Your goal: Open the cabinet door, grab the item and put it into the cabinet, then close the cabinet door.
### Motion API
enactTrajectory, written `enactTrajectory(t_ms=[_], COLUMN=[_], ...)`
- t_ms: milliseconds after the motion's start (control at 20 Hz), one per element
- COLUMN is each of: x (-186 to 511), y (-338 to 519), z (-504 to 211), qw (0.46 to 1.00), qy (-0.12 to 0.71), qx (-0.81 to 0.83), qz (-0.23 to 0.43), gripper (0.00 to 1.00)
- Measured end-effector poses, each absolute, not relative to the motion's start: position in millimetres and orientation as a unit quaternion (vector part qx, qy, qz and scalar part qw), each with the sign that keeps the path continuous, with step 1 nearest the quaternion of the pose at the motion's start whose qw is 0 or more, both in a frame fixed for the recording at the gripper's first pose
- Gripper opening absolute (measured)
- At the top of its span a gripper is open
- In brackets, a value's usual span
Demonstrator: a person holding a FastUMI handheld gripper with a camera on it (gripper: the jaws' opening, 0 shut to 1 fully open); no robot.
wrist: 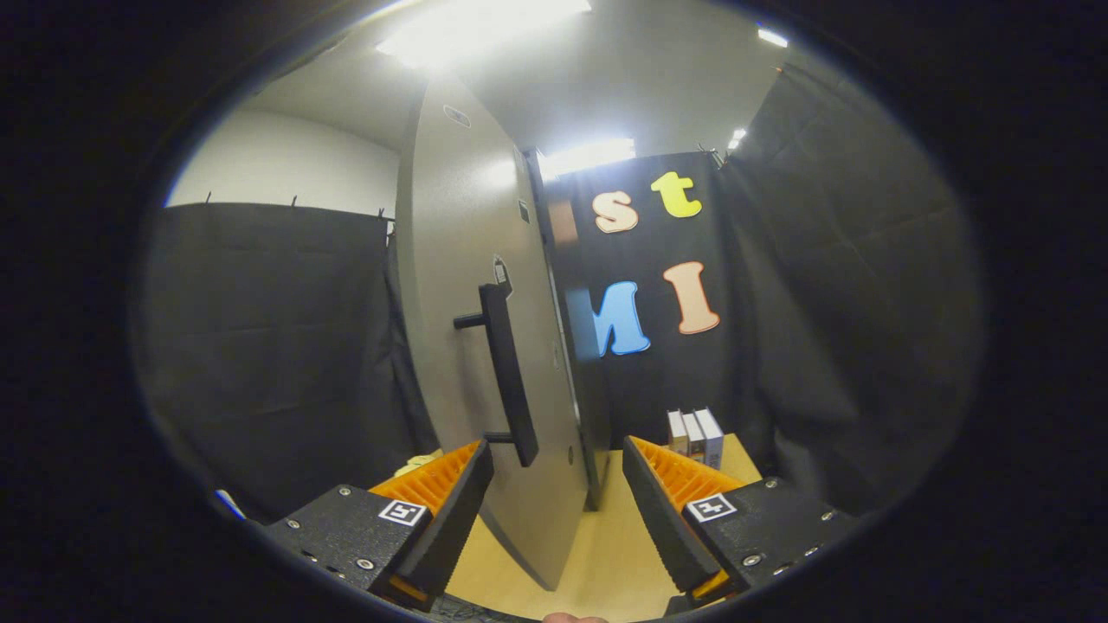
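Grey cabinet door (467, 285) ajar, black handle (509, 376) just ahead, tool (558, 502) fingers apart, empty.

legible text: none | cabinet door (467, 285) sticker: too small to read

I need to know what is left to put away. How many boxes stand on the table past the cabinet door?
3: the boxes stand upright side by side on the table, beyond the open tool, right of the door. More may be hidden behind it.
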State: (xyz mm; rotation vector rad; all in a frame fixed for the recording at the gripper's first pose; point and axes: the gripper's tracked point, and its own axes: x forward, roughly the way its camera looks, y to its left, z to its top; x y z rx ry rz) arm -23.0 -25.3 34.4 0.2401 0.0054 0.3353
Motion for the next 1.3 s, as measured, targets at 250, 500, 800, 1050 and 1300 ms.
enactTrajectory(t_ms=[250, 500, 800, 1050, 1300], x=[-80.6, -109.5, -47.7, -2.2, 22.3], y=[37.1, 129.3, 238.7, 317.2, 356.6], z=[50.7, 32.6, -34.6, -131.9, -228.7], qw=[0.943, 0.898, 0.875, 0.88, 0.925], qy=[-0.01, -0.011, 0.048, 0.114, 0.121], qx=[0.125, 0.045, 0.109, 0.098, 0.081], qz=[0.309, 0.438, 0.468, 0.451, 0.352], gripper=[0.95, 0.95, 0.95, 0.95, 0.95])
